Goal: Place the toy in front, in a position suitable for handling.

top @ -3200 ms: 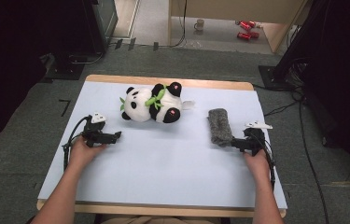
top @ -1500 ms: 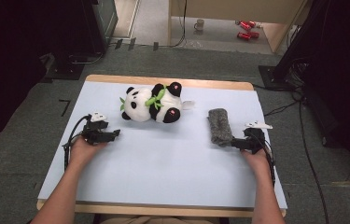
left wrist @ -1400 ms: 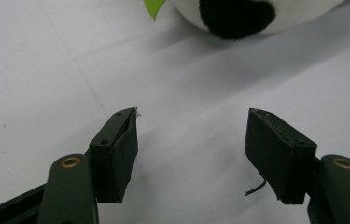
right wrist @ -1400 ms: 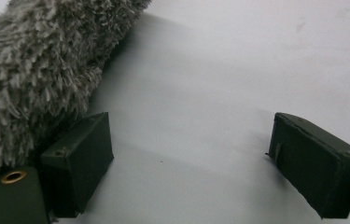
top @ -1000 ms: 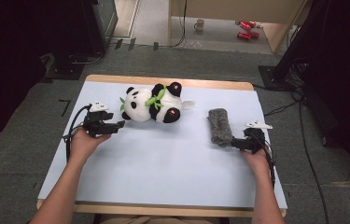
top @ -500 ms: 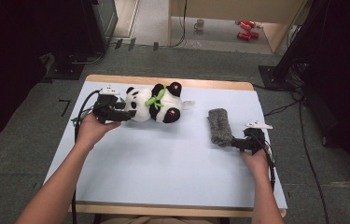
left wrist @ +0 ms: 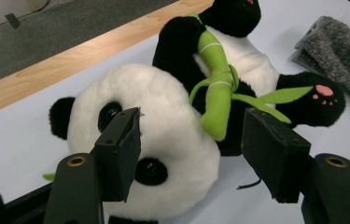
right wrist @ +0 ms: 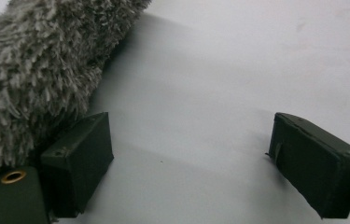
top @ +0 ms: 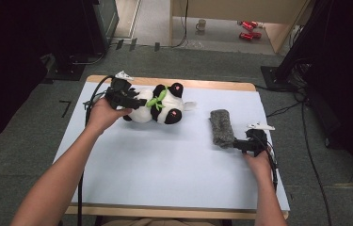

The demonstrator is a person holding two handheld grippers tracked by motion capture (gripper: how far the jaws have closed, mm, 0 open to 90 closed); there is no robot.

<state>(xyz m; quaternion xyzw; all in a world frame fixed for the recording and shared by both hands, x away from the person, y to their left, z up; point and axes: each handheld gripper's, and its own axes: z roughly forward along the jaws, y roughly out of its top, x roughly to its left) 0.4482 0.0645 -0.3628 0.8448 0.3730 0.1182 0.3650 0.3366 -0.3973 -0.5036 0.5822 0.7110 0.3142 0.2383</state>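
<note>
Left gripper [left wrist: 189,154], jaws spread, hovers at the panda [left wrist: 163,140] near the desk's [top: 164,179] far edge; closing on its head comes next.

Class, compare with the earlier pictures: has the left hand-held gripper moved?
Yes. The left hand-held gripper has travelled up the table toward its far edge, reaching the panda's head; its jaws are open.

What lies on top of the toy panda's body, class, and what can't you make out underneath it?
A green bamboo stalk with leaves lies across the toy panda. The light blue table cover shows around it; whatever lies beneath the panda is hidden.
</note>
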